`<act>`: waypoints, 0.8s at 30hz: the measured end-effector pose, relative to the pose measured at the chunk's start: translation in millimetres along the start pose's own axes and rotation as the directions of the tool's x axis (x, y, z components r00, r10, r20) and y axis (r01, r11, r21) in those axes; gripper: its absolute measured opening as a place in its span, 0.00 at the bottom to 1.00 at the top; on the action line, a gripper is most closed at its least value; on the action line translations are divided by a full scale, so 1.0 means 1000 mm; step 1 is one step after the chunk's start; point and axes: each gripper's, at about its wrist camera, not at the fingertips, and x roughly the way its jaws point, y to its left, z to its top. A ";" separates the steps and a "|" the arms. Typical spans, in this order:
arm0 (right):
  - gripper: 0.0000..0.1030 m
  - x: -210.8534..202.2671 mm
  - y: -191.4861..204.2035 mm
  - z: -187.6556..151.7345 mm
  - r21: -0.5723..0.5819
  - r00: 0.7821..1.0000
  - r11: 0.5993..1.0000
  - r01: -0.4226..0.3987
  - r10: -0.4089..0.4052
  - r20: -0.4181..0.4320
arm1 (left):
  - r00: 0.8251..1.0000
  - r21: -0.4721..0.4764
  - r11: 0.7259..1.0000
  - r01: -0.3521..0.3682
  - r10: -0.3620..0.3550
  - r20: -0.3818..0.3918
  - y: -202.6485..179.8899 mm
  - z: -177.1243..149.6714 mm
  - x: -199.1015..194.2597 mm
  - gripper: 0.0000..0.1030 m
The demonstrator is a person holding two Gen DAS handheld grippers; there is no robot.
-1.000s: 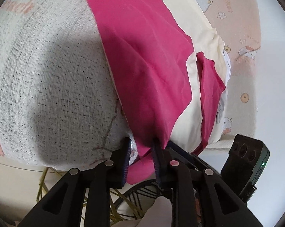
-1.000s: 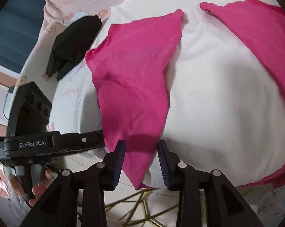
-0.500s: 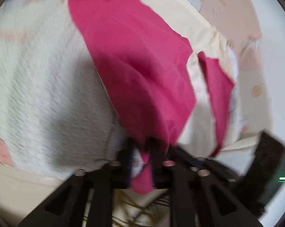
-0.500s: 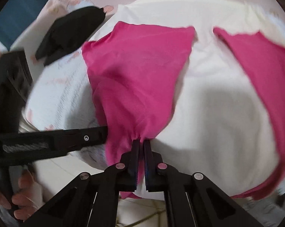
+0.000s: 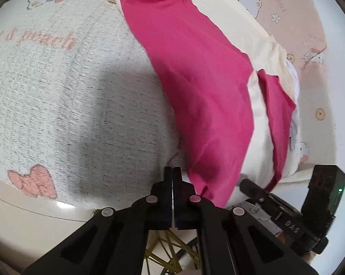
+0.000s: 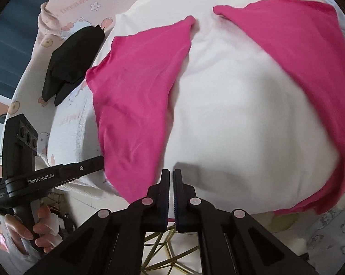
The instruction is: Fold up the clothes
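A cream garment (image 6: 241, 114) lies spread over a table, with a magenta panel (image 6: 135, 91) on its left side and another magenta panel (image 6: 298, 52) on its right. In the left wrist view the left panel (image 5: 202, 87) runs diagonally, with a narrow magenta strip (image 5: 277, 114) beyond it. My left gripper (image 5: 173, 170) is shut just left of that panel's lower corner, nothing visibly between its fingers. My right gripper (image 6: 171, 173) is shut at the cream garment's near edge, just right of the left panel, nothing seen in its jaws.
A white knitted blanket (image 5: 69, 103) with pink lettering covers the table's left part, over a pink cartoon-print sheet (image 5: 310, 34). A black folded garment (image 6: 73, 57) lies at the far left. A hand (image 6: 41, 226) holds the left gripper's handle. A gold wire frame (image 6: 172, 247) shows below the near edge.
Both grippers closed on the left magenta panel's lower edge half a second ago. Now the panel lies flat beside both shut grippers.
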 end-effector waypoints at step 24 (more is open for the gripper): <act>0.45 0.011 0.017 0.019 -0.119 0.998 0.991 0.059 -0.056 0.023 | 0.970 -0.191 0.952 0.241 -0.233 0.064 0.013 0.043 0.006 0.18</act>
